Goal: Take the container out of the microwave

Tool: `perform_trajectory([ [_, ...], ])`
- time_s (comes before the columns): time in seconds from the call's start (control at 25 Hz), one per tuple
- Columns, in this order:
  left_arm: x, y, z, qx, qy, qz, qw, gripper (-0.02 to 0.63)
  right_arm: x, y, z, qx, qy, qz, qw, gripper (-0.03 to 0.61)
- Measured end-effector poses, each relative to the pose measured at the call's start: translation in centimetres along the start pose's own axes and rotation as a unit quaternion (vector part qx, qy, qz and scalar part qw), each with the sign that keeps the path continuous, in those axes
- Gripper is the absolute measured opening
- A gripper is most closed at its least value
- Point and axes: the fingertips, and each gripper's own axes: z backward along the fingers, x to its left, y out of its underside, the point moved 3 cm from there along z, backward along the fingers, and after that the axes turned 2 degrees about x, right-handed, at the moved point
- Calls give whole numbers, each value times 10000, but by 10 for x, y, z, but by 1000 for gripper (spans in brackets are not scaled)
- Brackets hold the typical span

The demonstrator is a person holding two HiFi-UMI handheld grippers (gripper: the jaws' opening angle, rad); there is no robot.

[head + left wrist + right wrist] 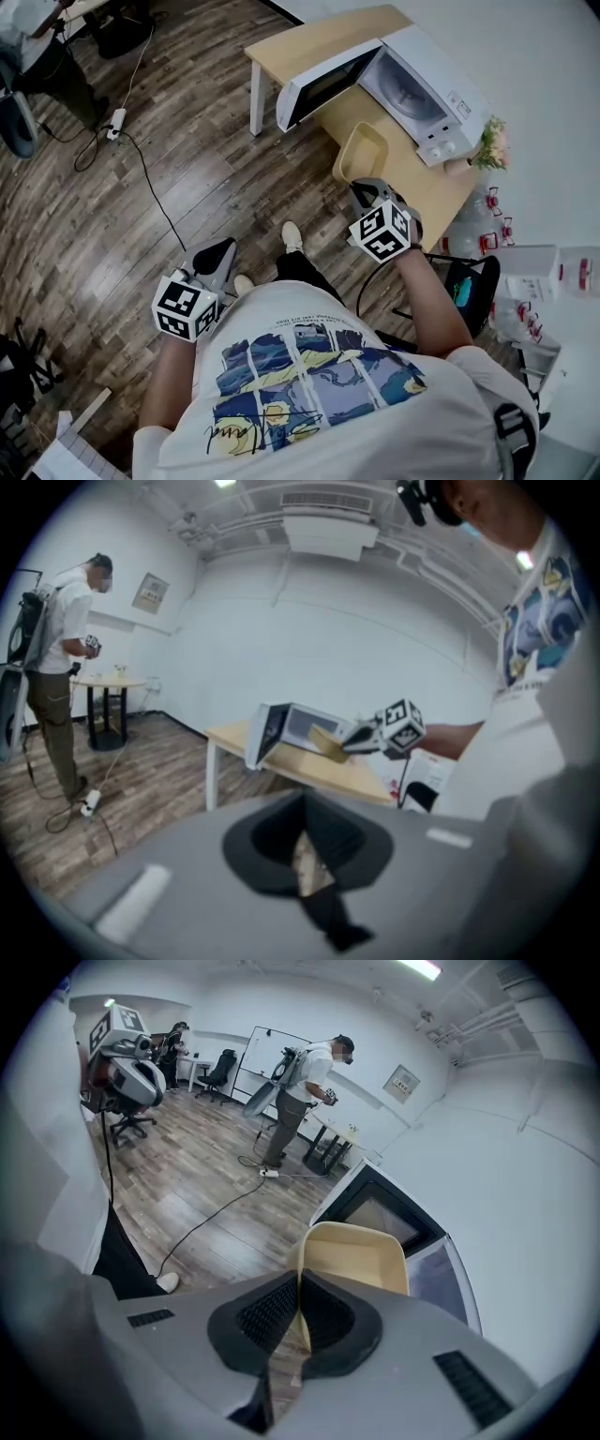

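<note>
Holding entry: right gripper (298, 1312) is clamping its jaws on the near wall of the pale yellow container (352, 1260). Container is sitting outside the microwave (412, 89), mid-frame in the head view, over the desk (309, 42). Microwave door (323, 84) is standing open. Left gripper (305, 846) is hanging at lower left, jaws together, gripping nothing.

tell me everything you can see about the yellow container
The container is a pale yellow, plastic-looking rectangular tub with rounded corners and an open top; its inside looks empty. It is outside the microwave, whose door stands open, and over the wooden table. The right gripper is shut on its near wall, holding it tilted.
</note>
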Motion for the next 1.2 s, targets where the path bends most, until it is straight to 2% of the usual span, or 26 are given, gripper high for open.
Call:
perform_trajectory([
  [0.48,1,32,37,-64,-90,104,9999,8,77,-13,29,-86,-299,22,9995,12],
  [1.2,7,48,62,-96,-257,202,9994,8,91,-36,39,-204,-330,235,9990,12],
])
